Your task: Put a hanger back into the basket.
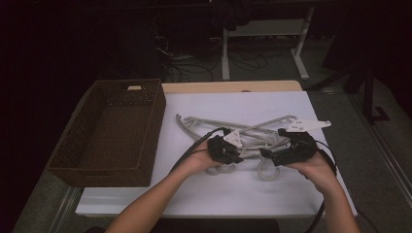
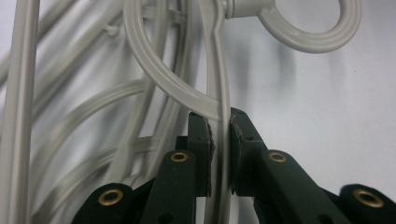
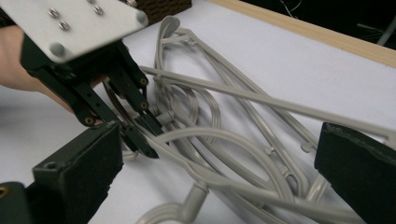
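A tangle of several grey plastic hangers (image 1: 252, 132) lies in the middle of the white table (image 1: 233, 194). My left gripper (image 1: 234, 156) sits at the pile's near left side. In the left gripper view its jaws (image 2: 219, 140) are shut on a thin bar of one hanger (image 2: 218, 79), below a curved hook and a ring-shaped hook (image 2: 317, 32). My right gripper (image 1: 271, 156) is at the pile's near right, open wide. Its two pads (image 3: 81, 170) stand either side of the hangers (image 3: 224, 116) without touching them. The left gripper (image 3: 140, 135) shows there too, pinching a bar.
A dark brown wicker basket (image 1: 158, 116) stands at the table's left, with nothing visible inside. A wooden strip (image 1: 233, 86) runs along the far edge. Beyond it are white desk legs (image 1: 226, 53) and cables on a dark floor.
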### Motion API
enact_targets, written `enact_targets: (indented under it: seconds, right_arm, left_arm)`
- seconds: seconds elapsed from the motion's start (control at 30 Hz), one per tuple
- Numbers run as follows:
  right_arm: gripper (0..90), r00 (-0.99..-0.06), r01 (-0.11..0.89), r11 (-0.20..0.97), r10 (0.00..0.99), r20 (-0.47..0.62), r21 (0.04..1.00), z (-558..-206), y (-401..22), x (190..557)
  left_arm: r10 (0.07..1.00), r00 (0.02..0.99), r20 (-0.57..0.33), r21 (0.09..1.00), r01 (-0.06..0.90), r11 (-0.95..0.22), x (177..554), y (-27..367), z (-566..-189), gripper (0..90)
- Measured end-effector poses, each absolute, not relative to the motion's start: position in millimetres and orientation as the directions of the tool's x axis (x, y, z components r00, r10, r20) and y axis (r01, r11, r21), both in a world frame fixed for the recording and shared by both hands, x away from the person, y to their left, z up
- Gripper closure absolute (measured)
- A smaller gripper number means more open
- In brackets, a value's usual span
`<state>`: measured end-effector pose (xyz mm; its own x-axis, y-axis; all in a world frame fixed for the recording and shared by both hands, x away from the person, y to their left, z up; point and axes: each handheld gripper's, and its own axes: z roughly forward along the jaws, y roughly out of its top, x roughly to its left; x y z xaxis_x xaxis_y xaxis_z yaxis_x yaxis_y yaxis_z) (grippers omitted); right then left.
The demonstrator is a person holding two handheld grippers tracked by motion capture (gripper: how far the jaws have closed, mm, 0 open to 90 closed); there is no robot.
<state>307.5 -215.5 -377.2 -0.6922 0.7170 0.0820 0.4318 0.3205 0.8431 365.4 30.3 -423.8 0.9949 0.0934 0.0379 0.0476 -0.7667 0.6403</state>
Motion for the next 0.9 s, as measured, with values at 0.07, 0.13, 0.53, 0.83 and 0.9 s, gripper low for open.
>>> enact_targets:
  seconds: [0.07, 0.13, 0.53, 0.83, 0.9]
  right_arm:
    - [0.8, -0.691, 0.429, 0.319, 0.719, 0.079, 0.845, -376, -217, 307]
    - [0.8, -0.688, 0.426, 0.316, 0.721, 0.077, 0.848, -374, -219, 306]
    - [0.8, -0.677, 0.423, 0.302, 0.732, 0.077, 0.854, -372, -229, 303]
    - [0.8, -0.676, 0.438, 0.302, 0.732, 0.089, 0.847, -382, -230, 300]
    - [0.7, -0.675, 0.439, 0.300, 0.732, 0.090, 0.847, -385, -231, 299]
  left_arm:
    - [0.110, 0.993, 0.040, 0.639, 0.059, -0.767, 367, 33, -418, 81.5]
    - [0.125, 0.991, 0.044, 0.639, 0.069, -0.766, 369, 36, -412, 81.5]
    - [0.249, 0.966, 0.070, 0.631, 0.150, -0.761, 390, 63, -365, 81.6]
    - [0.310, 0.948, 0.070, 0.657, 0.190, -0.730, 401, 88, -326, 81.5]
    - [0.319, 0.945, 0.074, 0.662, 0.193, -0.725, 402, 96, -317, 81.6]
